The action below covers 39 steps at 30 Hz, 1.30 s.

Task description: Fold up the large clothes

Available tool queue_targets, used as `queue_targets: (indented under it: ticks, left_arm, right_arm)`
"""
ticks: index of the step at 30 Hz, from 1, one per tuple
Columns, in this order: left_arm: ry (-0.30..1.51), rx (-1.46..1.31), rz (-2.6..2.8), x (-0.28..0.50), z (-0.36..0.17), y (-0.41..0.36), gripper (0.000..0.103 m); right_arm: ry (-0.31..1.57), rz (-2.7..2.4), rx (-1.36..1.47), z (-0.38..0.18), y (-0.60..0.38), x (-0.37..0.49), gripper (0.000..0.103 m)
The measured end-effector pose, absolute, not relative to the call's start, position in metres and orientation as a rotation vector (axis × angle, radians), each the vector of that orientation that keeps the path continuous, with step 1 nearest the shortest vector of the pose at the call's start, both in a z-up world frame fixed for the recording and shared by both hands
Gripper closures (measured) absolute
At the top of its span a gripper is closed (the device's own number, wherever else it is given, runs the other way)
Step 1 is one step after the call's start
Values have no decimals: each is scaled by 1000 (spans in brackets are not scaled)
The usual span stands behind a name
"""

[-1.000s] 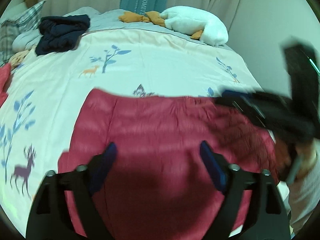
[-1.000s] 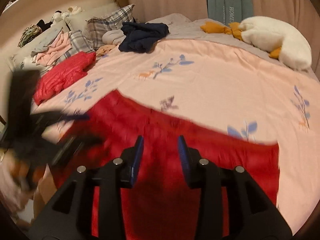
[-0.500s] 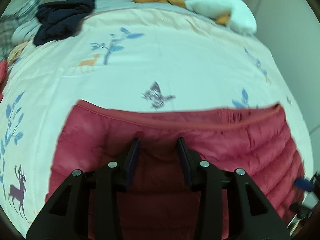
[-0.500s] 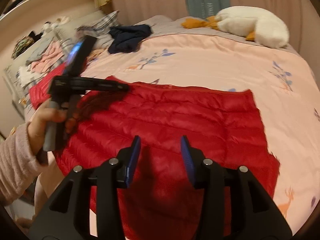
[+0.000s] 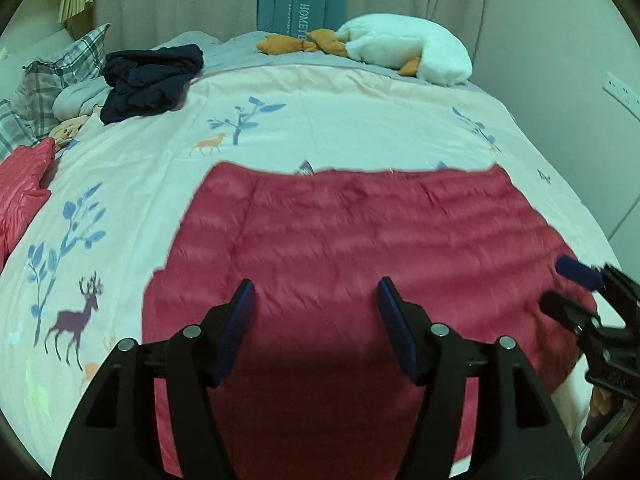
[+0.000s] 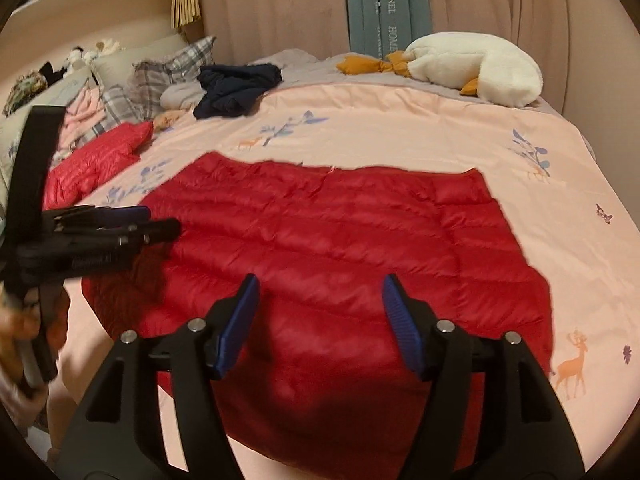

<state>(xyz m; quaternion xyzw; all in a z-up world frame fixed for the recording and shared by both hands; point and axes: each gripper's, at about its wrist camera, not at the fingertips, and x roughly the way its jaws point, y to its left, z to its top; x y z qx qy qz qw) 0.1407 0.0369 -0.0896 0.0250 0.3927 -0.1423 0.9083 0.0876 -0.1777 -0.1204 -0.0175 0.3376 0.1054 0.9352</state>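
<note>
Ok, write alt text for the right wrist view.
A red quilted jacket lies spread flat on a bed with a pink printed cover. The right gripper hangs over its near edge, jaws opening with nothing pinched; the left gripper hovers at its left side.

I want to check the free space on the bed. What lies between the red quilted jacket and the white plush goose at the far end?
Only bare printed bed cover lies between the red quilted jacket and the white plush goose; the right wrist view shows this.
</note>
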Motion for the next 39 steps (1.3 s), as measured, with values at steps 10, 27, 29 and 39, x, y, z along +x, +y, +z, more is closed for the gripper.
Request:
queue_targets:
  ticks: [10,27,29,39]
  left_arm:
    - [805,120,-178,123,-125,56,13]
    - [757,-27,-224,77,-109,49,13]
    - [791,-28,-215,78,-126,45,13]
    - [793,-18,-190,69,-137,63,13]
  right_arm:
    - [746,-73,-88,-141,-249,75,30]
    - [658,97,-78,-149,-177,43,28]
    - [651,94,-89,-154,-180,41,27]
    - [682,-66,11,-149,-254,24,28]
